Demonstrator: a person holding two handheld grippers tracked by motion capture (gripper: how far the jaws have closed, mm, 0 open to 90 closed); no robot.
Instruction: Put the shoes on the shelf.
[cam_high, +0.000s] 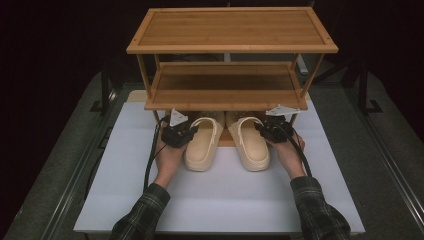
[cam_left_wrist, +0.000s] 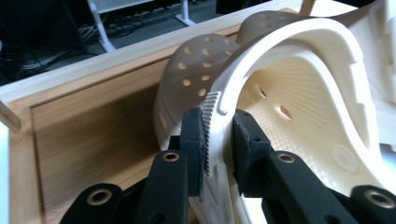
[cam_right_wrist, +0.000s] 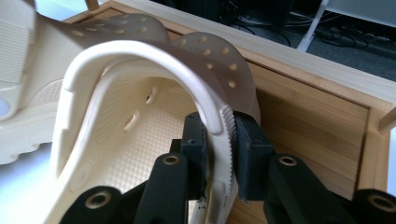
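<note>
Two cream perforated clogs lie side by side, toes on the lowest board of a bamboo shoe rack (cam_high: 230, 30) and heels toward me. My left gripper (cam_high: 191, 131) is shut on the outer side wall of the left clog (cam_high: 204, 147). In the left gripper view the gripper (cam_left_wrist: 219, 126) pinches that clog's (cam_left_wrist: 299, 102) ribbed rim between both pads. My right gripper (cam_high: 260, 129) is shut on the outer wall of the right clog (cam_high: 252, 147). The right gripper view shows the gripper (cam_right_wrist: 219, 128) with its pads either side of that clog's (cam_right_wrist: 140, 116) rim.
The rack's middle shelf (cam_high: 225, 90) overhangs the clogs' toes and both grippers. Its lowest board (cam_left_wrist: 93, 130) (cam_right_wrist: 317, 121) has a raised edge. The rack stands on a white tabletop (cam_high: 220, 200), with dark floor and stands around it.
</note>
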